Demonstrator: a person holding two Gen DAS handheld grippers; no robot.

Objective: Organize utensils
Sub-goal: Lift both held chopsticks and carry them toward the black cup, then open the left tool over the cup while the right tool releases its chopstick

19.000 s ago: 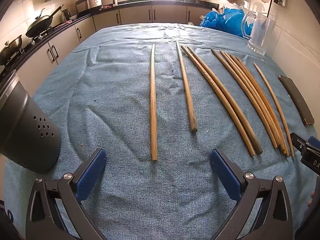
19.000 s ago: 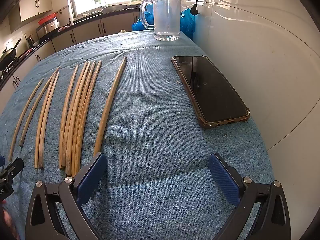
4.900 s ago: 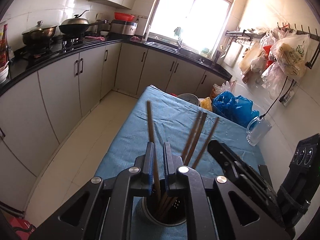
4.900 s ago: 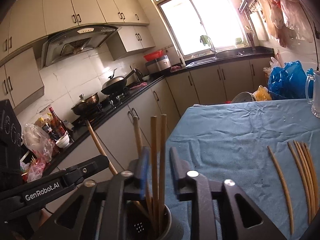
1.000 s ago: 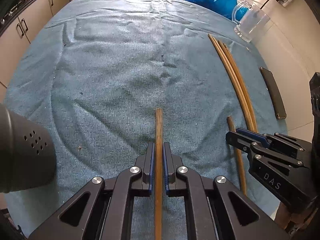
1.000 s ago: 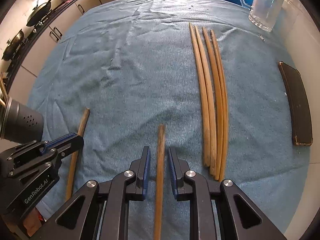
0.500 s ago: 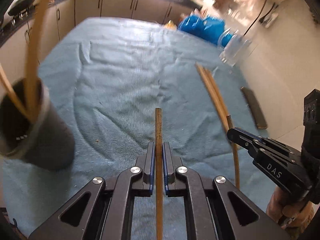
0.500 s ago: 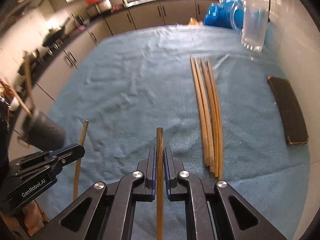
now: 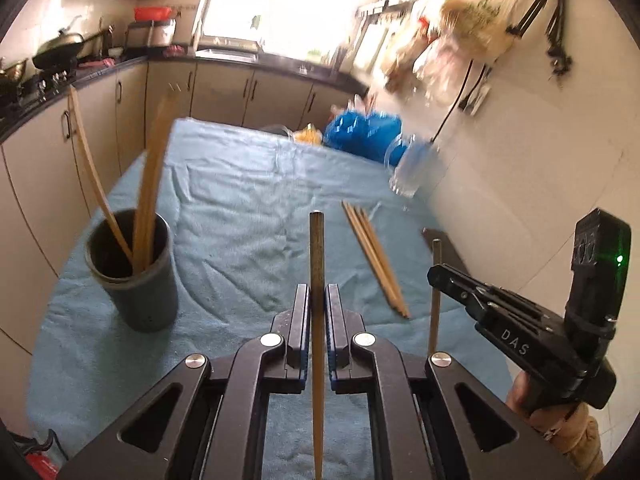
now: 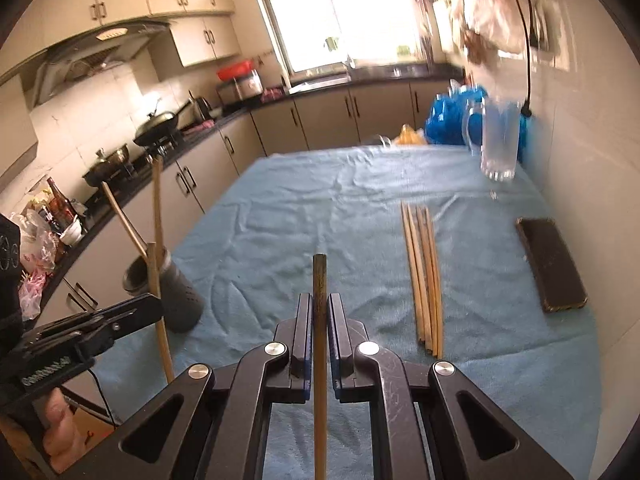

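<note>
- My left tongs are closed on one long brown wooden chopstick, which stands up between the blue pads, lifted above the blue cloth-covered worktop.
- My right tongs are closed in the same way on a second brown wooden chopstick, also off the cloth.
- The dark grey round utensil holder with small holes stands near the left edge of the worktop and already has several chopsticks leaning inside it, so I judge a good part of the task is done.
- What is left, as far as I see: the two chopsticks I hold, and the bundle of four chopsticks lying side by side on the cloth, on the right part.
- The middle of the cloth between my tongs and the holder is free, so there is room to carry both sticks to the left.
- The holder is close to the worktop edge, and I think a push there could tip it.
- On the right, the black phone lies near the wall, and the clear glass mug stands at the far end, both well apart from the holder.
</note>
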